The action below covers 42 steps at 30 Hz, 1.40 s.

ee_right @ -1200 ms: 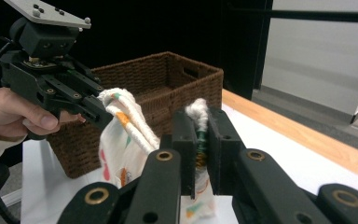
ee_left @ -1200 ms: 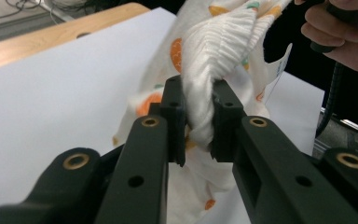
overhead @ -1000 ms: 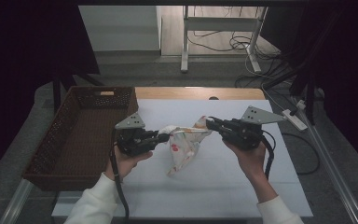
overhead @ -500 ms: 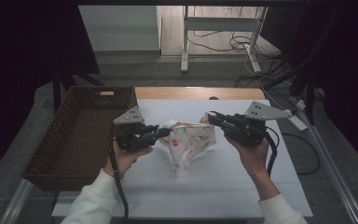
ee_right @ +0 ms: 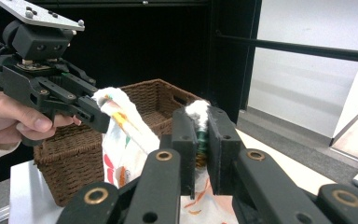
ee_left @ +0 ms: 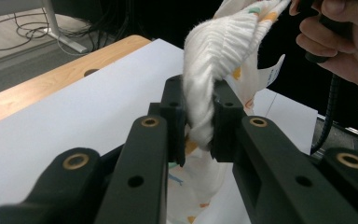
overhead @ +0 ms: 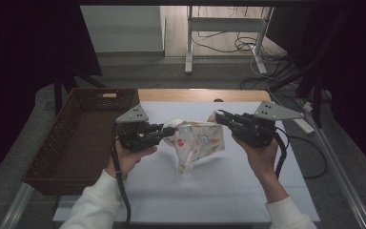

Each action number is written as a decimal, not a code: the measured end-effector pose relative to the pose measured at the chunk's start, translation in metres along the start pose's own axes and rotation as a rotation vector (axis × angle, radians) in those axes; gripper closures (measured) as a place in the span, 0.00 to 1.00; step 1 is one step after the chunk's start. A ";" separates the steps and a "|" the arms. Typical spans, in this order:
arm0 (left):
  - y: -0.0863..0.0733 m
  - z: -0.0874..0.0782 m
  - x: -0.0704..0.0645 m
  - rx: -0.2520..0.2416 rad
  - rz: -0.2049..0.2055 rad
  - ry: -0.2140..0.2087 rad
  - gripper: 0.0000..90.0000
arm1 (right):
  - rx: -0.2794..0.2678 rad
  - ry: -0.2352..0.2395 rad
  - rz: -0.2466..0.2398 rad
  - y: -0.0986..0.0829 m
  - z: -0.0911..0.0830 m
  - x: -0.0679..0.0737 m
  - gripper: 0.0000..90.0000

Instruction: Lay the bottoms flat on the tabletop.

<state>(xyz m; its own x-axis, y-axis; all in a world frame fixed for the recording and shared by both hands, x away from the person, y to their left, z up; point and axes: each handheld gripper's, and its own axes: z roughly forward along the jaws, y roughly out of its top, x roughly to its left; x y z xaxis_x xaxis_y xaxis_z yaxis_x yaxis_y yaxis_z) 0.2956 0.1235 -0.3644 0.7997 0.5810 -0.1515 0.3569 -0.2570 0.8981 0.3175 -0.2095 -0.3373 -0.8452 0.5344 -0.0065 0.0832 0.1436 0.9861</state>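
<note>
High view: above near side, facing forward and down over white-topped bench (overhead: 209,191). Gripper views: close, along own black jaws; both share printed white cloth (overhead: 198,140) (ee_left: 214,51) (ee_right: 126,135).

I've drawn my left gripper (overhead: 164,129) and right gripper (overhead: 218,116) further apart, so the printed cloth (overhead: 195,143), bunched a second ago, now hangs stretched between them, lifted off the table (overhead: 228,191)

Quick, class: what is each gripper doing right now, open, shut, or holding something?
Left gripper: shut on one top corner of the printed cloth.
Right gripper: shut on the cloth's other top corner, cloth lifted between them.
</note>
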 end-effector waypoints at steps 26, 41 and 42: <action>-0.005 0.001 -0.003 0.003 0.002 -0.016 0.88 | 0.006 0.010 0.007 -0.010 -0.003 0.001 0.92; -0.026 -0.011 -0.039 0.013 0.025 -0.083 0.87 | 0.022 -0.029 0.000 -0.013 -0.042 0.050 0.91; -0.028 -0.008 -0.037 0.025 0.021 -0.074 0.87 | 0.034 -0.037 0.008 -0.017 -0.040 0.048 0.91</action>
<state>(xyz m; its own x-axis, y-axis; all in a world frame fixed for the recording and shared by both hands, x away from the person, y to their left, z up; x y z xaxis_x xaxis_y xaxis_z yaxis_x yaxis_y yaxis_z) 0.2518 0.1153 -0.3805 0.8404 0.5166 -0.1637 0.3507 -0.2881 0.8911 0.2545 -0.2197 -0.3477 -0.8245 0.5659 -0.0053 0.1086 0.1673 0.9799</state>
